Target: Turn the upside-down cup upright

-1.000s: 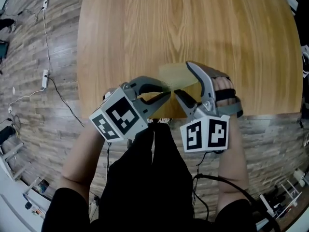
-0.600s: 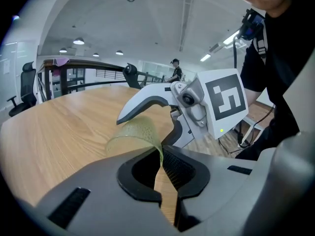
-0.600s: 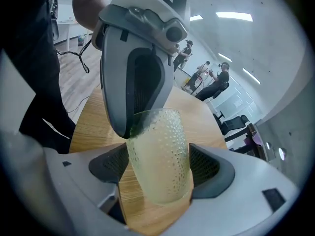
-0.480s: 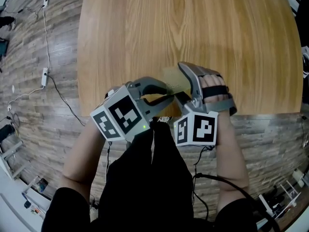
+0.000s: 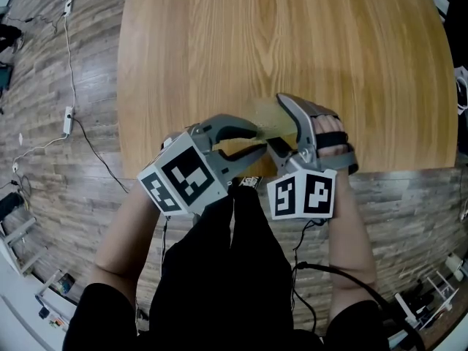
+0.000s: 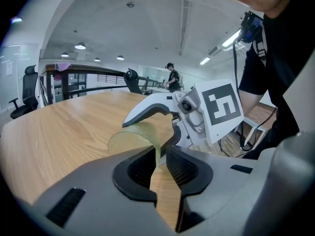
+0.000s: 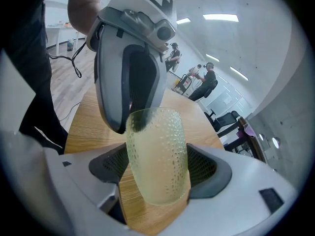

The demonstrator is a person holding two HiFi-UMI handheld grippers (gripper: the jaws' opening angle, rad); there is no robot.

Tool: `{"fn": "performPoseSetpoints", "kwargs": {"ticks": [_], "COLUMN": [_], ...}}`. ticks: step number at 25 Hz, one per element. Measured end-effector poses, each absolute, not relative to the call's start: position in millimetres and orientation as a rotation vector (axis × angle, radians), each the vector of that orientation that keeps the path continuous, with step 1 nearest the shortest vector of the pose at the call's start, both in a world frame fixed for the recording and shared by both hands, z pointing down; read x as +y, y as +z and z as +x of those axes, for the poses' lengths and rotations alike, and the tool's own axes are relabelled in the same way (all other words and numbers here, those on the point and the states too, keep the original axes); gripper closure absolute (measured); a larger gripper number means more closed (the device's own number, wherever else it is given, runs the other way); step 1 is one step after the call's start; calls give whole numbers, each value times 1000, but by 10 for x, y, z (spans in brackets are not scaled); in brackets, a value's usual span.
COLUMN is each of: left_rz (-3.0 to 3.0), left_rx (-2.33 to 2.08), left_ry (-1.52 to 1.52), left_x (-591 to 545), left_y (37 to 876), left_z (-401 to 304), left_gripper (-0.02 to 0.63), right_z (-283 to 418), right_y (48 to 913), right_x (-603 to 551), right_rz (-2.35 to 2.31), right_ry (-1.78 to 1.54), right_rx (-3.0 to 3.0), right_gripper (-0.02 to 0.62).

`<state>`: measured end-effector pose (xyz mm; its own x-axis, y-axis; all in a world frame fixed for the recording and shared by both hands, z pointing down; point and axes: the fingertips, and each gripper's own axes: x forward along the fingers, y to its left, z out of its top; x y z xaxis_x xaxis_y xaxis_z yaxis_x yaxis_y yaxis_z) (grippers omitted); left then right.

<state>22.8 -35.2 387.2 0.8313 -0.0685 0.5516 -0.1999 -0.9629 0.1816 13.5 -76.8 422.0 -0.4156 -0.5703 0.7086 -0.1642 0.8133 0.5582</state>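
Left gripper [image 6: 160, 163] jaws have just been opening; the cup [image 7: 157, 156] rim wall sits loose between them. Right gripper [image 7: 157, 167] clamps the cup's body, just above the table [image 5: 292, 35] near edge. The cup's mouth end points toward the left gripper, so the right likely carries it alone.

Sleeves: short black fabric sleeves [image 5: 99, 302].
Legs: black trousers [image 5: 219, 262].
Markers: white left marker cube [image 5: 183, 181] and right marker cube [image 5: 301, 194], black square patterns.
Straps: black hand straps [image 5: 338, 143].
Cable: thin black cable [image 5: 322, 269].
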Motion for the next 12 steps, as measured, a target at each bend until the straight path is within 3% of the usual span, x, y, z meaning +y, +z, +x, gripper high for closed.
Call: {"fn": "performPoseSetpoints", "kwargs": {"ticks": [2,7,12], "left_rz": [2795,2823,2809], "left_rx": [-202,-332,-664], "left_ry": [787,699,572], "left_x": [-344,-535,-897], "left_y": [3807,3685,3584], "left_z": [220,82,-168], "left_gripper": [508,508,553], "right_z": [170,367,410], "right_y": [4218,4200,3952], "right_x": [-797,-921,-978], "right_rz": [576,705,883], "right_ry": [-490,-416,-199], "right_rx": [-1987,-2039,-2340], "right_gripper": [267,267,267]}}
